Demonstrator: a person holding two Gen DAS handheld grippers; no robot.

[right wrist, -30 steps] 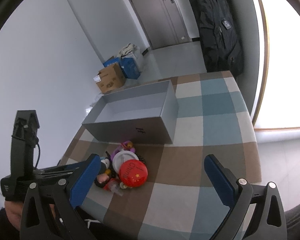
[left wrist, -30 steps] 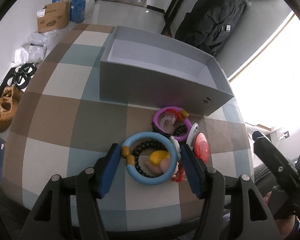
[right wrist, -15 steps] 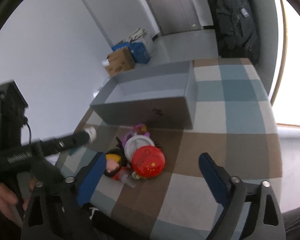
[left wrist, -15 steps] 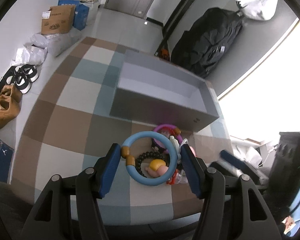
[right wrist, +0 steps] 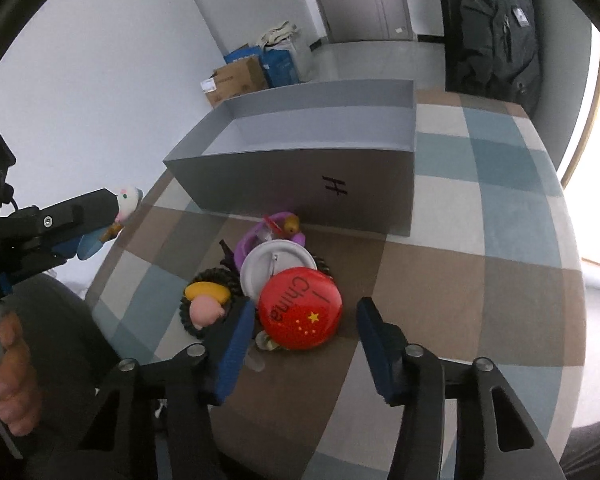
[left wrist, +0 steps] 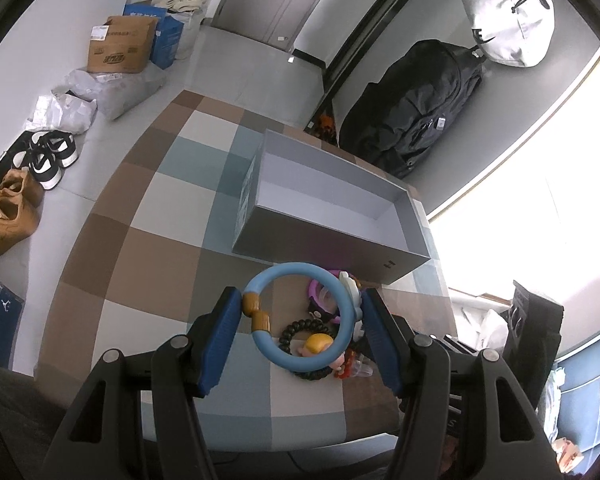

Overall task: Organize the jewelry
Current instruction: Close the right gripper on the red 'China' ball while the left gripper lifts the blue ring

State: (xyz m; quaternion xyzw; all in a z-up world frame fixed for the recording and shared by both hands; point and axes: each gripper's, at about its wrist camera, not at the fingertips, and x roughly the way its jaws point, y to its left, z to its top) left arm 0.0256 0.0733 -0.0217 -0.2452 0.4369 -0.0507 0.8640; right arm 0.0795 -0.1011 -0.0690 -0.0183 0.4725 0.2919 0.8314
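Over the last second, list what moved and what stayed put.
The left gripper lifted the blue ring off the pile toward the box, grip unchanged. The right gripper dropped toward the red badge, its jaws closing around it, not yet pressing. Box and pile stayed.

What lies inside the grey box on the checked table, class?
Nothing shows inside the grey box: both wrist views show a bare pale floor and bare inner walls. The strip of floor just behind its near wall is hidden in both views, so something small there cannot be ruled out.
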